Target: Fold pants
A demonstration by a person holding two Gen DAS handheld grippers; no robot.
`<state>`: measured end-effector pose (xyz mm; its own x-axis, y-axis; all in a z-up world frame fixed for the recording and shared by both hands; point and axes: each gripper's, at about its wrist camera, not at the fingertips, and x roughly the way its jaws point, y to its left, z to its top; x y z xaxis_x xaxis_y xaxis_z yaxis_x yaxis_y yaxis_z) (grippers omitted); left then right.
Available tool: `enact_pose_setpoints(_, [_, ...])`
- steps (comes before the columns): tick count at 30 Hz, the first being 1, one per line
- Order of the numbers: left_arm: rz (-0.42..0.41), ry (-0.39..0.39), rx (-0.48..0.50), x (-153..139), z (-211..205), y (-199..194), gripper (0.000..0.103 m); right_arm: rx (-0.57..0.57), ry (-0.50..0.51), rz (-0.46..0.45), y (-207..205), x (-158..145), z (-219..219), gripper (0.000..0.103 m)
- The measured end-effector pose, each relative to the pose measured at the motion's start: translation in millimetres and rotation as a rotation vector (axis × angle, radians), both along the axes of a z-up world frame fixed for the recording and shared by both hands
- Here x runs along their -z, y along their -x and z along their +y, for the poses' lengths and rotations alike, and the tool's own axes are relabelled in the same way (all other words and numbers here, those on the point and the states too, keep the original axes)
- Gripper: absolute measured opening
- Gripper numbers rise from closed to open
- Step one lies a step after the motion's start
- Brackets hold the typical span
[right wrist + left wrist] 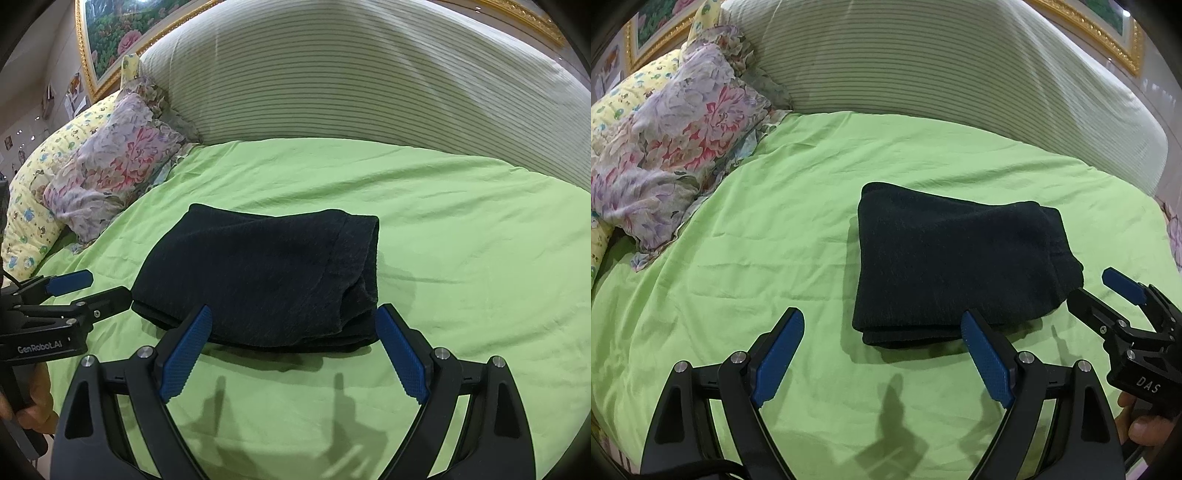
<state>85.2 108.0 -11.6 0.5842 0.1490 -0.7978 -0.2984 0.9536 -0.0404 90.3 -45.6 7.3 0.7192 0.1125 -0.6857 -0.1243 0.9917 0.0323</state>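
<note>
The black pants point(956, 266) lie folded into a thick rectangle on the green bed sheet point(783, 229). They also show in the right wrist view point(266, 277). My left gripper point(886, 354) is open and empty, just in front of the pants' near left corner. It also shows at the left of the right wrist view point(107, 284). My right gripper point(295, 350) is open and empty, with its fingertips at the pants' near edge. It also shows at the right of the left wrist view point(1097, 291), beside the pants' right end.
A floral pillow point(672, 155) and a yellow patterned pillow point(29, 206) lie at the left. A striped padded headboard point(923, 66) runs along the far side of the bed. Framed pictures point(110, 33) hang on the wall behind.
</note>
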Motion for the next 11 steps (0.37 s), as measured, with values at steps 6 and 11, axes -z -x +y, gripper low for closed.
enact_pose_setpoints(6, [-0.005,-0.002,-0.002,-2.1,-2.7,-4.0,0.088,-0.003,-0.003,-0.003,-2.2,-1.5,-2.7,0.090])
enact_pose_setpoints(11, [0.003,0.008,-0.008,-1.7,-4.7,-5.9,0.088,-0.002,-0.008,-0.002,-2.3,-1.9,-3.4,0.091])
